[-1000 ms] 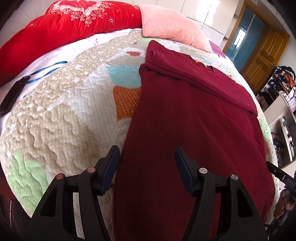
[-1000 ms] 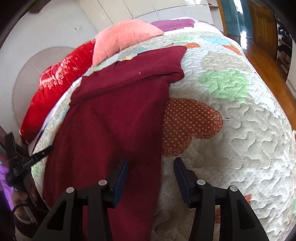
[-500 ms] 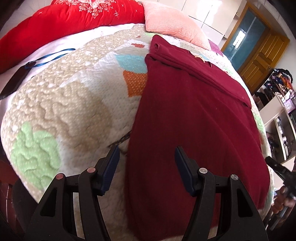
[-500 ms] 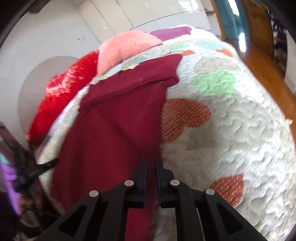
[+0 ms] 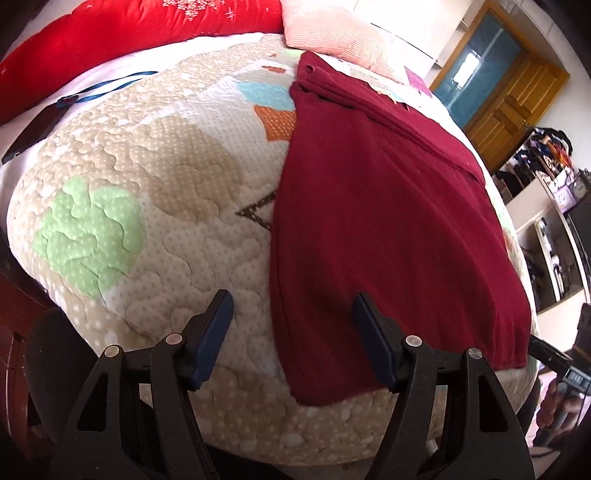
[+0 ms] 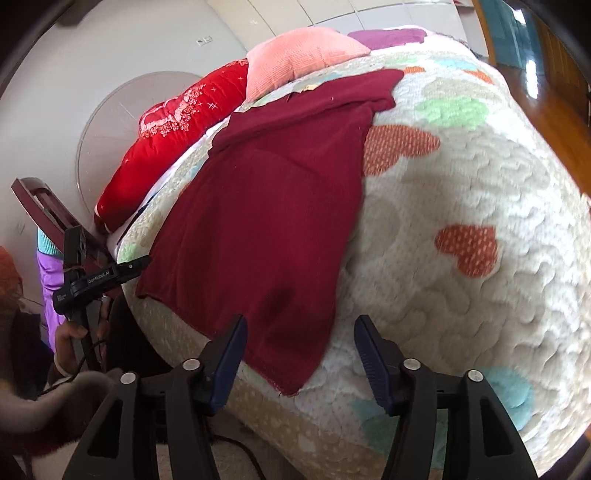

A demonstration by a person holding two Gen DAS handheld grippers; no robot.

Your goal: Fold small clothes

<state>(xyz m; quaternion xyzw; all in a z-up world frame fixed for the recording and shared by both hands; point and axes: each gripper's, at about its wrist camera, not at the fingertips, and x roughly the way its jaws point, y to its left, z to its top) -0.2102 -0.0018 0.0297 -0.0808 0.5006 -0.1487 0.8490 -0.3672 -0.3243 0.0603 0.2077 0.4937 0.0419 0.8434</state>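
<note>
On the bed's near edge, a dark red garment (image 5: 388, 221) lies flat on the patchwork quilt (image 5: 155, 192), its far end folded over into a band toward the pillows, its hem reaching the quilt's rounded front edge. The left gripper (image 5: 291, 317) hangs over the garment's near left corner with its jaws spread wide, having just opened further; the cloth's side edge runs between them, untouched by the blue pads. The right gripper (image 6: 299, 336), whose jaws have just been opening, stands wide over the garment's near right corner (image 6: 291, 384), which lies loose between the fingers with nothing pinched. A red cushion (image 5: 129, 33) and a pink pillow (image 6: 299, 51) rest at the head of the bed. A dark phone on a blue lanyard (image 5: 29, 136) lies near the quilt's left edge. Wooden doors (image 5: 517, 96) stand beyond the bed's far right corner.
</note>
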